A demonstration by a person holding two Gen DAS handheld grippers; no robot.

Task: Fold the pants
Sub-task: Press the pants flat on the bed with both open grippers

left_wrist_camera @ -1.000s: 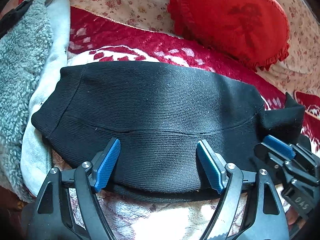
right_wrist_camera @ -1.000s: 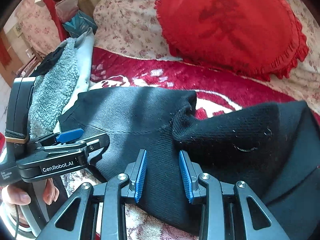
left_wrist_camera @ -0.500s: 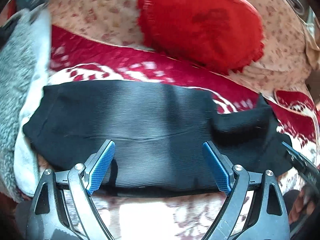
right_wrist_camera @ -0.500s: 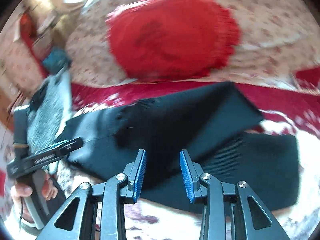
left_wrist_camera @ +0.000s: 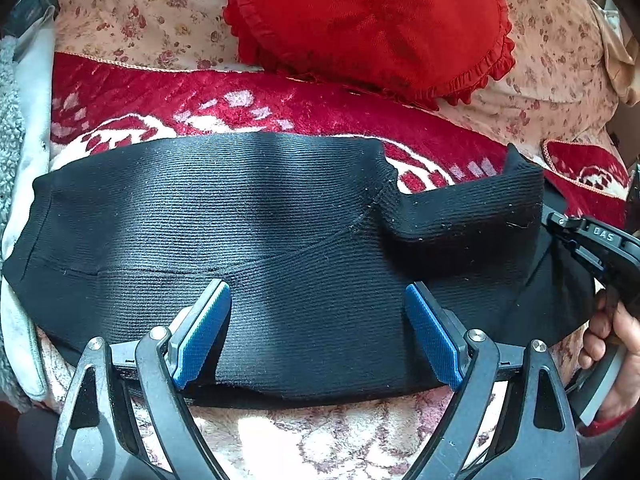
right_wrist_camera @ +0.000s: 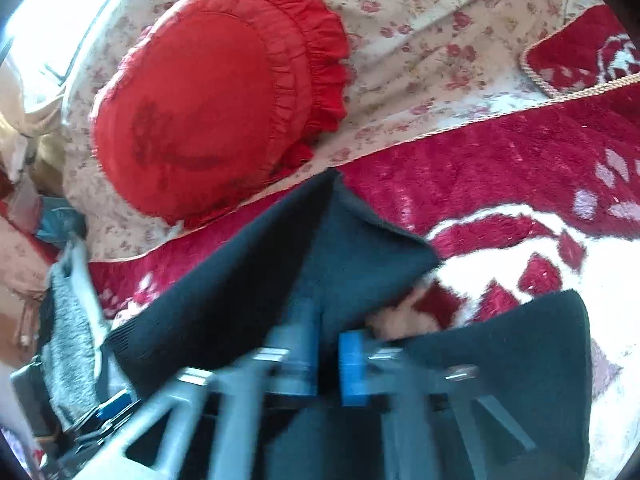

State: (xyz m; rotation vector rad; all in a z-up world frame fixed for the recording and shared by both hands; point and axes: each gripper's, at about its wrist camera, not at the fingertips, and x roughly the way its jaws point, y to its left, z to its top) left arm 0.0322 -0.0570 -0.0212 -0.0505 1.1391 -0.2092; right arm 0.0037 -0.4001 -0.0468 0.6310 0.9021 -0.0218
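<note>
Left gripper [left_wrist_camera: 318, 326]: one, jaws spread wide, hanging over the near edge of the pants, holding nothing.
Right gripper [right_wrist_camera: 328, 364]: one, blurred, blue pads close together with black fabric between them, gripping the pants.
Pants [left_wrist_camera: 260, 248]: one black knit pair, lying across the red-and-white blanket [left_wrist_camera: 280, 108], one end folded over.
Cushion [left_wrist_camera: 368, 24]: one, red, frilled, beyond the pants.
Grey fleece [right_wrist_camera: 68, 344]: one, left of the pants.

A red ruffled cushion [left_wrist_camera: 368, 28] lies on the floral sheet [left_wrist_camera: 152, 12] just behind the red-and-white plush blanket [left_wrist_camera: 240, 108] — the landmark here — while a grey fleece garment [left_wrist_camera: 6, 120] with a pale lining [left_wrist_camera: 34, 92] sits at that blanket's left edge.
</note>
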